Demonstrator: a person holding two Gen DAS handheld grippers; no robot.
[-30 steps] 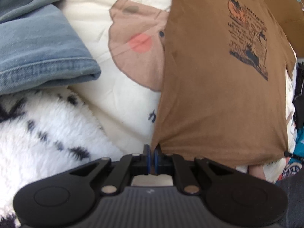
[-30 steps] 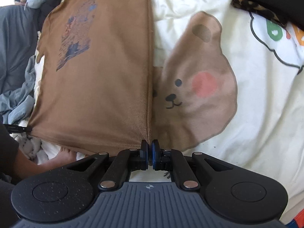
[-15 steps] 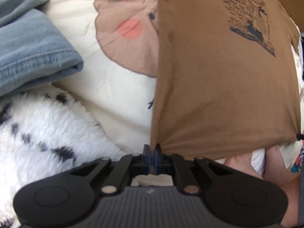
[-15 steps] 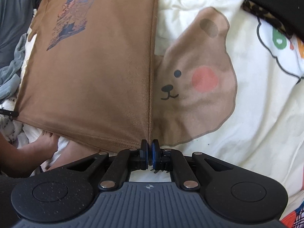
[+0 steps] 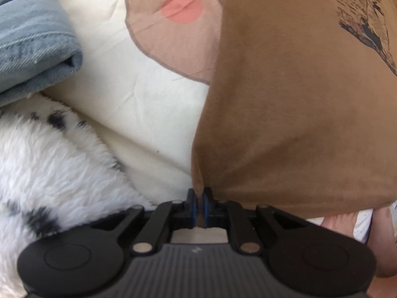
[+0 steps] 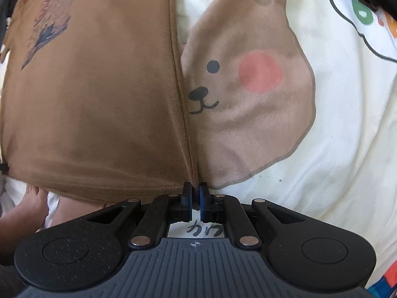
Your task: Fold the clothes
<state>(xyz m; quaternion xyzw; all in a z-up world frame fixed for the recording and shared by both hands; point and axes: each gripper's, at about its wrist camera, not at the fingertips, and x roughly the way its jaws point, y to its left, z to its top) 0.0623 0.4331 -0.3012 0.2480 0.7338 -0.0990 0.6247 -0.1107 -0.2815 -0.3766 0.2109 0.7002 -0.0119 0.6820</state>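
Note:
A brown T-shirt [image 5: 297, 104] with a dark printed graphic hangs stretched between both grippers over the bed. My left gripper [image 5: 199, 198] is shut on its lower left hem corner. In the right wrist view the same brown T-shirt [image 6: 94, 104] fills the left half, and my right gripper [image 6: 194, 193] is shut on its lower right hem corner at the side seam. The hem runs taut between the two corners. The shirt's upper part lies further off toward the top of both views.
A cream bedsheet [image 6: 335, 173] printed with a bear face lies under the shirt. Folded blue jeans [image 5: 32, 44] and a white fluffy blanket with black spots [image 5: 54, 168] sit at the left. A person's bare legs [image 6: 32, 206] show below the hem.
Both grippers have moved forward along the bed with the hem corners held, so the shirt and the bear print look closer and larger. The grips have not changed.

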